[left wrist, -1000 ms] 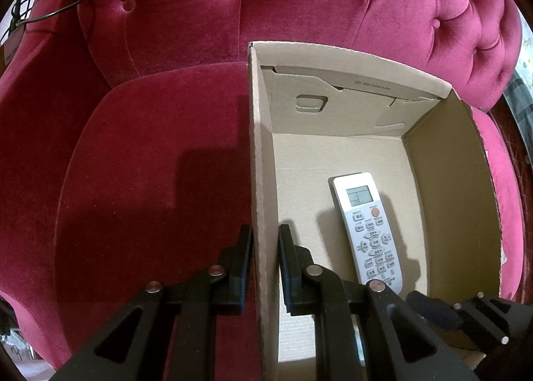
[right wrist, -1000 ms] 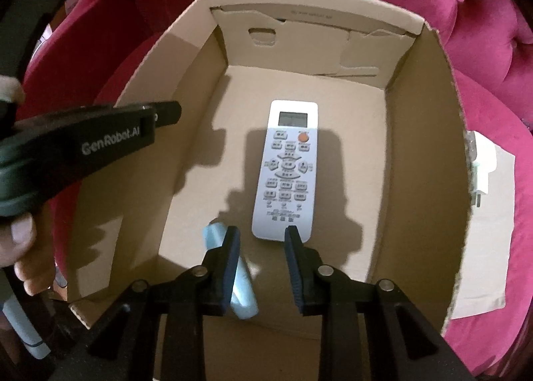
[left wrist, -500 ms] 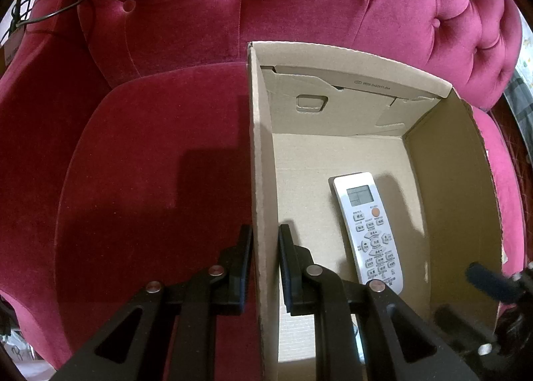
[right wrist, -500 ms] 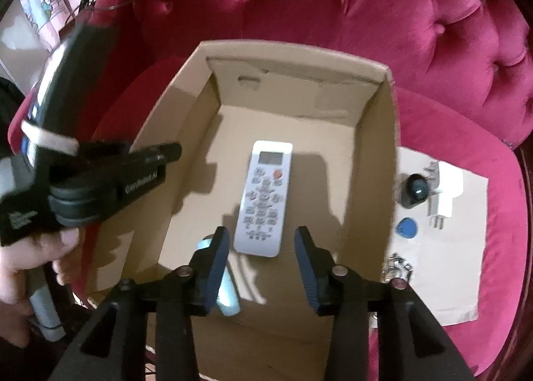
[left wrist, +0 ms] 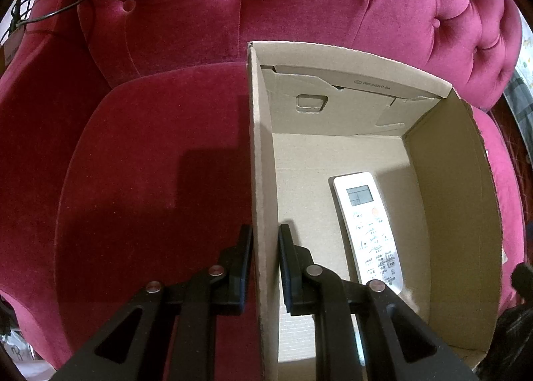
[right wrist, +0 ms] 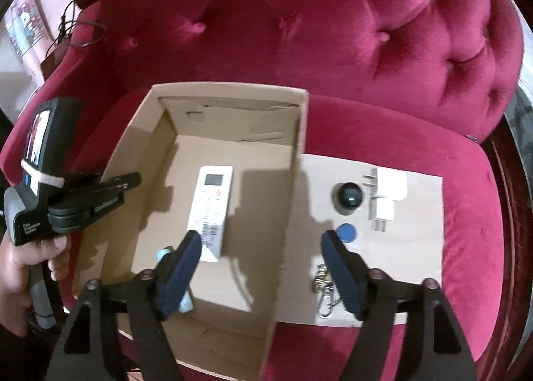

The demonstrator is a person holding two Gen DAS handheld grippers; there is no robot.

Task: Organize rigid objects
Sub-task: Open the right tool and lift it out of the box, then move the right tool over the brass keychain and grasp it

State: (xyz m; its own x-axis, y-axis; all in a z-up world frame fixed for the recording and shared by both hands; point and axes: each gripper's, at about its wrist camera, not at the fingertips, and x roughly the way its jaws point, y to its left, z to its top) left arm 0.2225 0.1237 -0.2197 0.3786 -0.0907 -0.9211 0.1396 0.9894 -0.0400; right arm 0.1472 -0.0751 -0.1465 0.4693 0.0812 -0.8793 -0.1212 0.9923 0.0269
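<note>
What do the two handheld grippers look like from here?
Both have black open-frame fingers with silver rivets. The right gripper has dark blue pads. The left gripper has a black body with white lettering, a pale band and a grey handle.

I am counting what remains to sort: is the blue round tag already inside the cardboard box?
No, the blue round tag lies on the flat cardboard sheet right of the cardboard box.

Crimson tufted armchair (right wrist: 333, 48); brown cardboard box (right wrist: 293, 181); white remote (right wrist: 211, 201).
</note>
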